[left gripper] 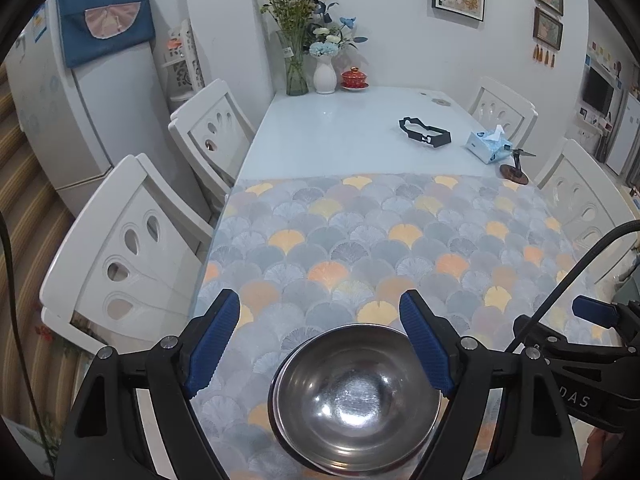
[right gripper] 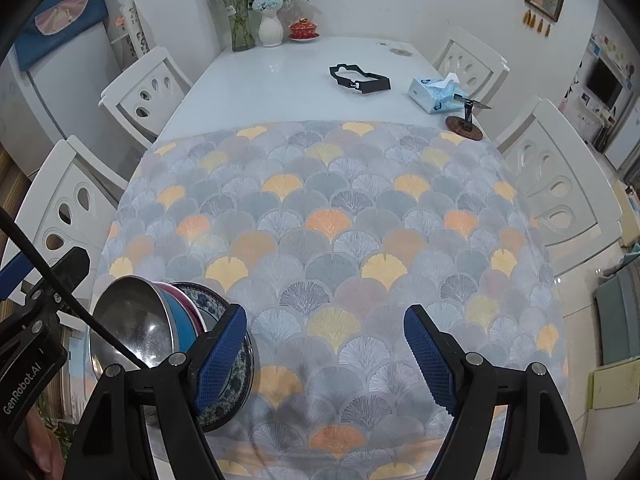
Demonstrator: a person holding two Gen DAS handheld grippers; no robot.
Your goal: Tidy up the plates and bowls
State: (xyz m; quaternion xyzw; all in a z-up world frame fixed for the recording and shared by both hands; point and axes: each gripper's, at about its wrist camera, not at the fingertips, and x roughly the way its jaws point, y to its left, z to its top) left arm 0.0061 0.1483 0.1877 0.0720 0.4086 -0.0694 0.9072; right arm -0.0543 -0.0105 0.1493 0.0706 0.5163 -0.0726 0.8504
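Left tongs (left gripper: 320, 344): spread wide, blue pads apart, nothing between them; they hang above a steel bowl (left gripper: 356, 400) that sits at 6 o'clock in the left wrist view, the right pad (left gripper: 426, 344) close over the bowl's rim at about 2 o'clock of the bowl, whether touching cannot be told. Right tongs (right gripper: 326, 354): likewise spread wide and holding nothing, over bare patterned cloth. Stack of dishes: in the right wrist view at 8 o'clock, the steel bowl (right gripper: 132, 324) lies uppermost, nested in a blue bowl (right gripper: 180, 328), with a pink rim (right gripper: 188, 300) showing behind that, and a blue-and-white patterned plate (right gripper: 236, 392) underneath; the left pad (right gripper: 222, 356) of the right tongs stands in front of the plate's edge. The stack rests near the close left corner of the table (left gripper: 340, 128), on a fan-patterned cloth (right gripper: 320, 240) in grey, orange and yellow that covers the near half. Far half, bare white surface: a black strap (left gripper: 426, 132) at 1 o'clock, a blue tissue pack (left gripper: 488, 146) just to its right, a small stand on a round wooden base (left gripper: 514, 172) beside the pack at the cloth's far edge. At 12 o'clock against the wall: a glass vase (left gripper: 296, 68) of stems, a white vase (left gripper: 324, 74) of blue flowers, a red lidded cup (left gripper: 354, 78) on a saucer. White chairs (left gripper: 128, 248) stand along both long sides. A refrigerator (left gripper: 60, 120) with a blue cover stands at 10 o'clock.
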